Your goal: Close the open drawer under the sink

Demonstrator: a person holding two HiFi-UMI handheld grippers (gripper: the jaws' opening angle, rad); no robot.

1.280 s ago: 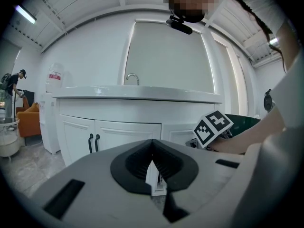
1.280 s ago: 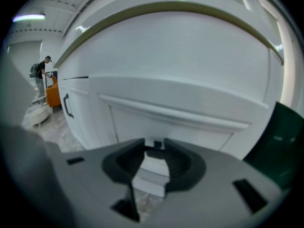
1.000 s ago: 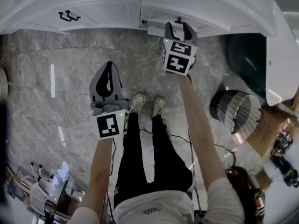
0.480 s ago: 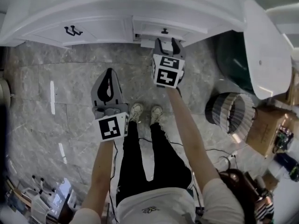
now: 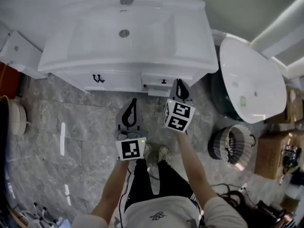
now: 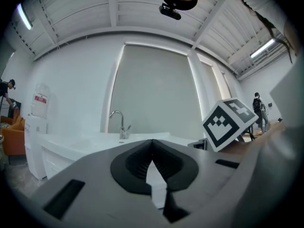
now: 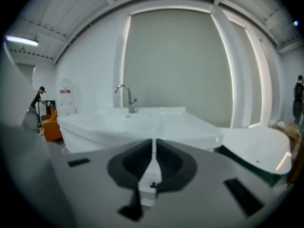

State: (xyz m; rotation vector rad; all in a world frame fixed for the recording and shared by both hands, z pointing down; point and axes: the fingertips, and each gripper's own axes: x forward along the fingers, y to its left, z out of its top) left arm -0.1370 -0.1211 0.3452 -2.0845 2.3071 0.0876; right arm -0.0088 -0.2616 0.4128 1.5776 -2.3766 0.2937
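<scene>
Drawer protrudes slightly from the cabinet front, long axis along that edge. Left gripper jaws are together. Right gripper jaws have just been closing and are empty.

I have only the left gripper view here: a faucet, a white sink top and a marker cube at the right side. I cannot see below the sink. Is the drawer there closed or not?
Observer: In the head view the drawer at the right under the sink seems to stand out a little from the cabinet front, so it is not fully closed.
Operator: Where is the right gripper?
Observer: The right gripper is at that drawer's right end. Whether it touches the drawer, I cannot tell.
Operator: Are its jaws open?
Observer: No. They have just been closing and now stand together, with nothing between them.
</scene>
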